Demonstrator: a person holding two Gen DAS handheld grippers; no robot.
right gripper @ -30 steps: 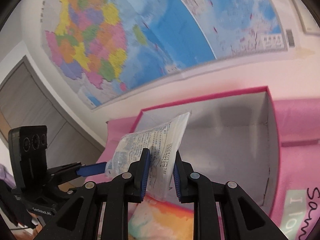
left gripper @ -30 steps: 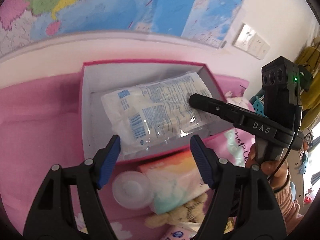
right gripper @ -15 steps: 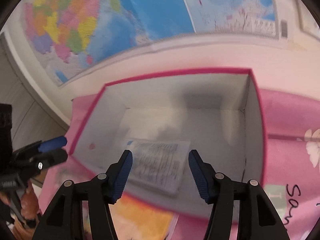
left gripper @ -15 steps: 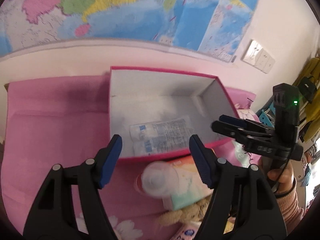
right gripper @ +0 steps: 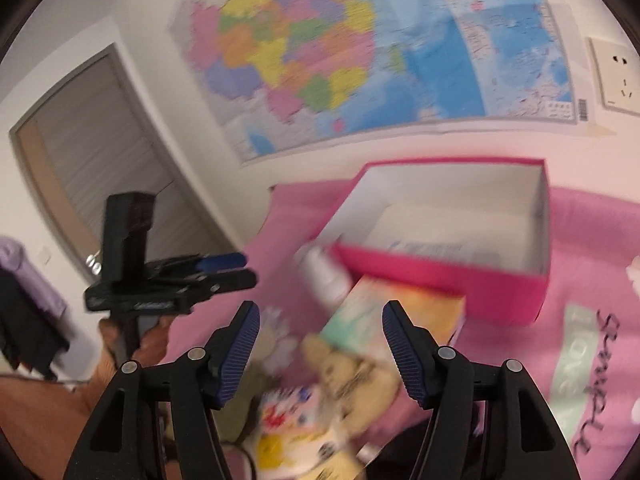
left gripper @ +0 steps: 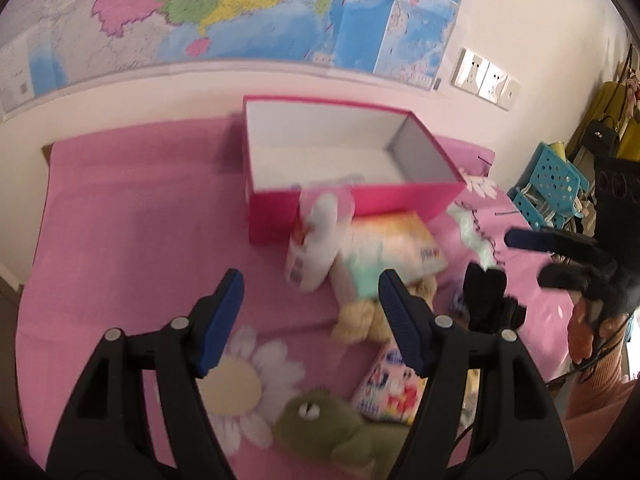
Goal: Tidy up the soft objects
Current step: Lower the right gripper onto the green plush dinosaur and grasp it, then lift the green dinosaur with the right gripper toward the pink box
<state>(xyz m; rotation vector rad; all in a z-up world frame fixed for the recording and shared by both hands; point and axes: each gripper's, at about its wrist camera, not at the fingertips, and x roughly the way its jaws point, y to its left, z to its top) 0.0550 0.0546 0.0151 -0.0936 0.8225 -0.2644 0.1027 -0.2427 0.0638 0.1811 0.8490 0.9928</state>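
Observation:
An open pink box (left gripper: 352,200) stands on the pink cloth, with a clear printed packet (right gripper: 436,249) lying flat inside it. In front of the box lie a white roll (left gripper: 316,240), a pastel tissue pack (left gripper: 396,248), a beige teddy (left gripper: 368,312), a green plush (left gripper: 332,432) and a cartoon-printed pack (left gripper: 392,388). My left gripper (left gripper: 310,292) hovers open over the cloth, short of the roll and holding nothing. My right gripper (right gripper: 322,312) is above the teddy and tissue pack. Its jaws are opening and nothing is between them.
The pink cloth (left gripper: 120,240) has flower prints and runs back to a wall with a map (left gripper: 240,8) and sockets (left gripper: 486,78). Blue baskets (left gripper: 552,184) and hanging bags stand off the right edge. A door (right gripper: 100,160) is at the left.
The right gripper let go of the clear packet, which now lies in the box. Both grippers pulled back from the box, so the soft things in front of it came into view.

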